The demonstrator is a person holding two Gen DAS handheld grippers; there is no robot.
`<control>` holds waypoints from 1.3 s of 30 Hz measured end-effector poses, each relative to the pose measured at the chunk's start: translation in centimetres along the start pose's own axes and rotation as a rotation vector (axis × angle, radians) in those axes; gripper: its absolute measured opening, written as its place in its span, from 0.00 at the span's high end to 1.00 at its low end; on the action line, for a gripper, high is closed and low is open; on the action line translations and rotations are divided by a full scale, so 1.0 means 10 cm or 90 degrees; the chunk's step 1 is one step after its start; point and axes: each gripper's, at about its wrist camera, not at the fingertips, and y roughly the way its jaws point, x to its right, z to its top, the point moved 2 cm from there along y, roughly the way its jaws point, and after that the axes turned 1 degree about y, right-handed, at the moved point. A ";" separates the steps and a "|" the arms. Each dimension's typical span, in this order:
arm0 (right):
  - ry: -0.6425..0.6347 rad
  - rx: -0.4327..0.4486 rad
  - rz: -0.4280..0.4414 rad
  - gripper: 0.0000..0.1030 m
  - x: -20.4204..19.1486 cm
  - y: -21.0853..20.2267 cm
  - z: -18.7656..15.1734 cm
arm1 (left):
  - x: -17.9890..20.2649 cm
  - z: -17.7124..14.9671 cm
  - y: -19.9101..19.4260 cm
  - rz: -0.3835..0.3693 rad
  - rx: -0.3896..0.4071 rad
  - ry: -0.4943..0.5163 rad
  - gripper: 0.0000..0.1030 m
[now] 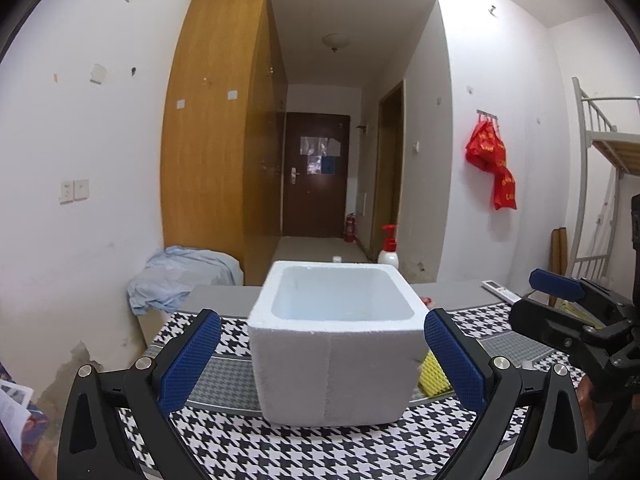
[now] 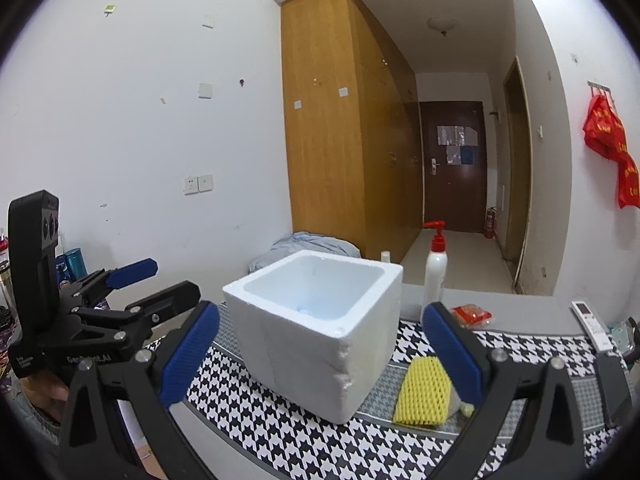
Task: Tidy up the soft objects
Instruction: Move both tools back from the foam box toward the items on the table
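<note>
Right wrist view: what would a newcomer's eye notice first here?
First the white foam box, open on top, standing in the middle on the black-and-white checked cloth. Beside it, to the right, lies a yellow foam net, flat on the cloth. Behind stands a white pump bottle with a red top.

Lighting: even, soft indoor light, moderately bright, cool cast. Walls (image 1: 80, 140) evenly lit; corridor beyond the jaws dimmer. Shadows: faint, diffuse under the foam box (image 2: 316, 328) ahead of the jaws. Glare: none marked. Distortion: strong fisheye bowing, black vignette at corners. Focus: generally sharp; slight softness toward frame edges, both views.
</note>
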 end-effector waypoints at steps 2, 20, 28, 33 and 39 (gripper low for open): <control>0.000 -0.003 -0.004 0.00 0.00 0.01 -0.06 | 0.01 -0.06 0.02 -0.006 0.000 -0.006 0.01; 0.007 -0.014 -0.023 0.00 0.11 -0.03 -0.45 | 0.02 -0.41 0.13 -0.002 -0.006 -0.004 0.01; 0.026 -0.022 -0.031 0.00 0.20 -0.10 -0.52 | 0.14 -0.50 0.22 -0.015 -0.020 0.009 0.01; 0.034 -0.028 -0.043 0.00 0.28 -0.12 -0.56 | 0.17 -0.53 0.27 -0.038 -0.040 -0.008 0.01; 0.045 -0.033 -0.059 0.00 0.40 -0.17 -0.60 | 0.28 -0.54 0.32 -0.059 -0.050 -0.007 0.01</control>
